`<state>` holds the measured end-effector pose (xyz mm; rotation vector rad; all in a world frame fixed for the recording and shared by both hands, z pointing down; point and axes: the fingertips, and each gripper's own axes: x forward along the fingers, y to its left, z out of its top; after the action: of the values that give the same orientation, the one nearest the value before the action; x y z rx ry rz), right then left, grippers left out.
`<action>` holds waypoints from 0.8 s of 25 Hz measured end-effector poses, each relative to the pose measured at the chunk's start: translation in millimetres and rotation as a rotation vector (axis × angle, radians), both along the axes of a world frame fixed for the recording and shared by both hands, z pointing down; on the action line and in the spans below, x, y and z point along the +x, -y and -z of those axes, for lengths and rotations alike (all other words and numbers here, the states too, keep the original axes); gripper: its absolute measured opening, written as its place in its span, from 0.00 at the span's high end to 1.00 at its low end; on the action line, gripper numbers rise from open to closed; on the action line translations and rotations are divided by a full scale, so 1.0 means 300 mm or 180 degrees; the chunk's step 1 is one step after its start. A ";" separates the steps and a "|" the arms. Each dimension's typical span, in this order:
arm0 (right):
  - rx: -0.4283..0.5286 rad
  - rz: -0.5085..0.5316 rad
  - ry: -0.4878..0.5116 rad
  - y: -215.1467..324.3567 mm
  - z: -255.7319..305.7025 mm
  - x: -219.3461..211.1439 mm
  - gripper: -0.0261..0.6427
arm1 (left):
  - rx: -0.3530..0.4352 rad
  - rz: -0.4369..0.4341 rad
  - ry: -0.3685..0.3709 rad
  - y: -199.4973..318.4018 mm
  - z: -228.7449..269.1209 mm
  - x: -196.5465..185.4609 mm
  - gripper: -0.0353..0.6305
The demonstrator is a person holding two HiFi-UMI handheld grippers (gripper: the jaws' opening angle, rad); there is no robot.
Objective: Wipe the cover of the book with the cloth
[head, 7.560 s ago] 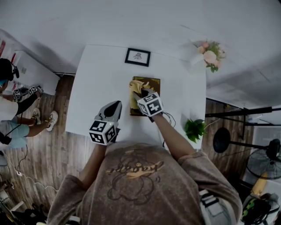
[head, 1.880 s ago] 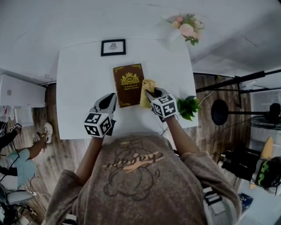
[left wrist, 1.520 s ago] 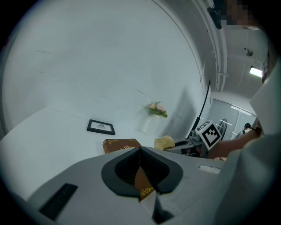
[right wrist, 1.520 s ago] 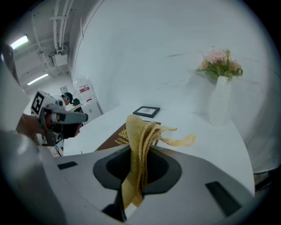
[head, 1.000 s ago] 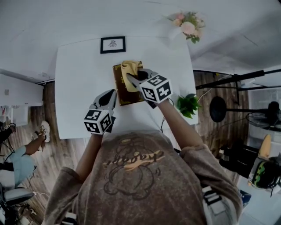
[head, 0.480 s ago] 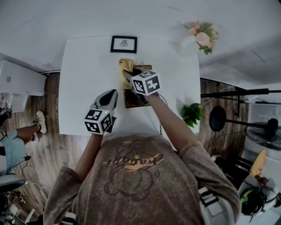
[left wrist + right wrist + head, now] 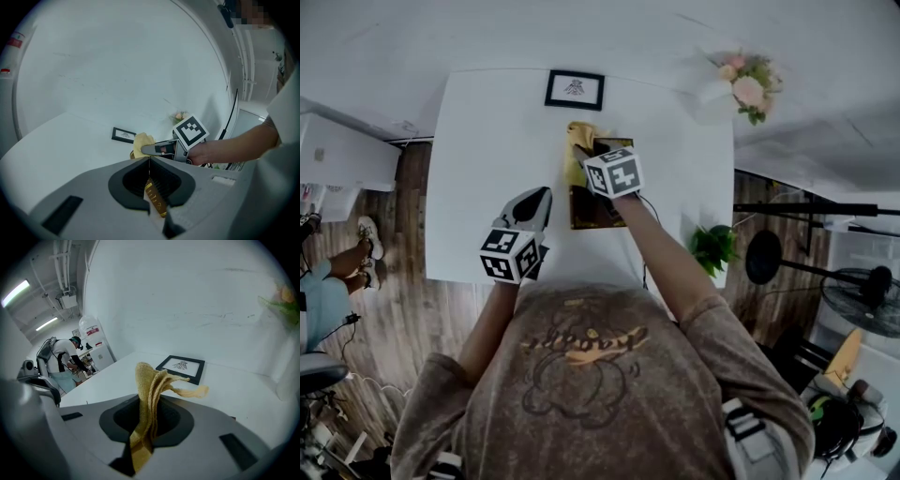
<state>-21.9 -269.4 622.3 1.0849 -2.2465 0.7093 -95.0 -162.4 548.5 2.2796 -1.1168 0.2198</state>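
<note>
A brown book (image 7: pixel 584 212) with gold print lies in the middle of the white table (image 7: pixel 478 169). My right gripper (image 7: pixel 589 150) is shut on a yellow cloth (image 7: pixel 579 134) and sits over the book's far end, where the cloth hangs past the far left corner. The right gripper view shows the cloth (image 7: pixel 150 385) pinched upright between the jaws. My left gripper (image 7: pixel 542 195) is shut, just left of the book's near edge. In the left gripper view a gold-lettered strip (image 7: pixel 154 199) shows in the slot between its jaws. That view also shows the cloth (image 7: pixel 142 142) and the right gripper (image 7: pixel 145 149) ahead.
A small black picture frame (image 7: pixel 575 89) lies at the table's far edge, just beyond the cloth. A vase of pink flowers (image 7: pixel 748 86) stands at the far right corner. A green plant (image 7: pixel 714 248) sits off the right edge. A person (image 7: pixel 63 359) stands far off to the left.
The right gripper has carried the cloth from the book's right side across the cover to its far end. The left gripper has stayed where it was, still shut.
</note>
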 end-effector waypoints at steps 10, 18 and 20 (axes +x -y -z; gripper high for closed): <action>0.0047 0.0010 -0.0055 -0.010 -0.015 0.023 0.86 | -0.0030 -0.0029 -0.0012 0.002 -0.001 0.004 0.94; -0.0011 -0.0004 -0.0070 -0.058 -0.020 0.083 0.86 | -0.0002 -0.0121 0.0002 -0.013 0.006 0.049 0.94; -0.0020 -0.0015 -0.0061 -0.074 -0.021 0.099 0.86 | 0.0009 -0.0137 0.0007 -0.020 0.011 0.058 0.94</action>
<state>7.7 -247.1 628.5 1.0898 -2.2247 0.7047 -77.5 -156.3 545.2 2.3082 -1.0705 0.2378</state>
